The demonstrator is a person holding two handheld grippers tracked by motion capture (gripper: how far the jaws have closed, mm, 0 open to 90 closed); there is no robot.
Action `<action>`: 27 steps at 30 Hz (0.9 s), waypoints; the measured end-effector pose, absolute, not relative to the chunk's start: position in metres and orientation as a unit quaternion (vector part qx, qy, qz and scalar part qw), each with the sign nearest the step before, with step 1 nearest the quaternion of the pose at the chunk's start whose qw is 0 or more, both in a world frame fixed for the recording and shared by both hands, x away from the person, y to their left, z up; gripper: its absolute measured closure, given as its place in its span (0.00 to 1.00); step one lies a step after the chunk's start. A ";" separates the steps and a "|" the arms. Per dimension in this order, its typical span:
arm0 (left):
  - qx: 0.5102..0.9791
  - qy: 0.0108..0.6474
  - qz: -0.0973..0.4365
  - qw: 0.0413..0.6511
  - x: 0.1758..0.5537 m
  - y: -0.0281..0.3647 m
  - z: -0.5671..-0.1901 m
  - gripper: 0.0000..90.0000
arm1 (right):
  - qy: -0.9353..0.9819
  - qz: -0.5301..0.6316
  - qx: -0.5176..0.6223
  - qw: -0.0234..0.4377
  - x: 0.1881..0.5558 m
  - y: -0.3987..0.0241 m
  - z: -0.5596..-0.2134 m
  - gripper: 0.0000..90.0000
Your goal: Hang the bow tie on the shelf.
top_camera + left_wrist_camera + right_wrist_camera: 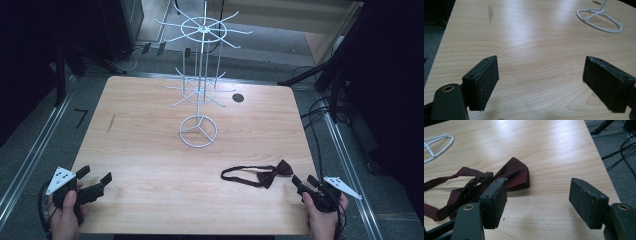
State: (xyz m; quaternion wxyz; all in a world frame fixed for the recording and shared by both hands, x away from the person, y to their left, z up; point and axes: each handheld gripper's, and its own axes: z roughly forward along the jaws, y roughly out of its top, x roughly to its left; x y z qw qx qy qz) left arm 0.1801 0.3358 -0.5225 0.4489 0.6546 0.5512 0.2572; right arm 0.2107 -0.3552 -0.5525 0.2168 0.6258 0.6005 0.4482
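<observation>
While both grippers rest at the near table corners, the bow tie (pixel 265 175) lies flat just ahead of the right gripper (pixel 305 182).

The right gripper's jaws stand apart with nothing between them, the tie just to one side of them in the right gripper view, apparently lined up for a pick. The left gripper (pixel 96 177) is likewise spread and empty, well apart. The tie is dark maroon fabric, soft, with a thin looped strap and small clasp. The white wire stand (pixel 199 131), ring-footed with radiating hooks, waits mid-table (pixel 150 165), likely the hanging place.
</observation>
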 end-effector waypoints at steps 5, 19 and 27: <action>0.656 0.553 0.253 0.448 0.181 0.336 -0.523 0.16 | 0.607 0.443 0.621 0.223 0.210 -0.351 -0.551 0.31; 0.655 0.554 0.237 0.456 0.182 0.338 -0.523 0.16 | 0.698 0.428 0.542 0.192 0.219 -0.311 -0.515 0.00; 0.658 0.553 0.232 0.455 0.183 0.339 -0.523 0.16 | 0.763 0.393 0.485 0.168 0.236 -0.285 -0.501 0.00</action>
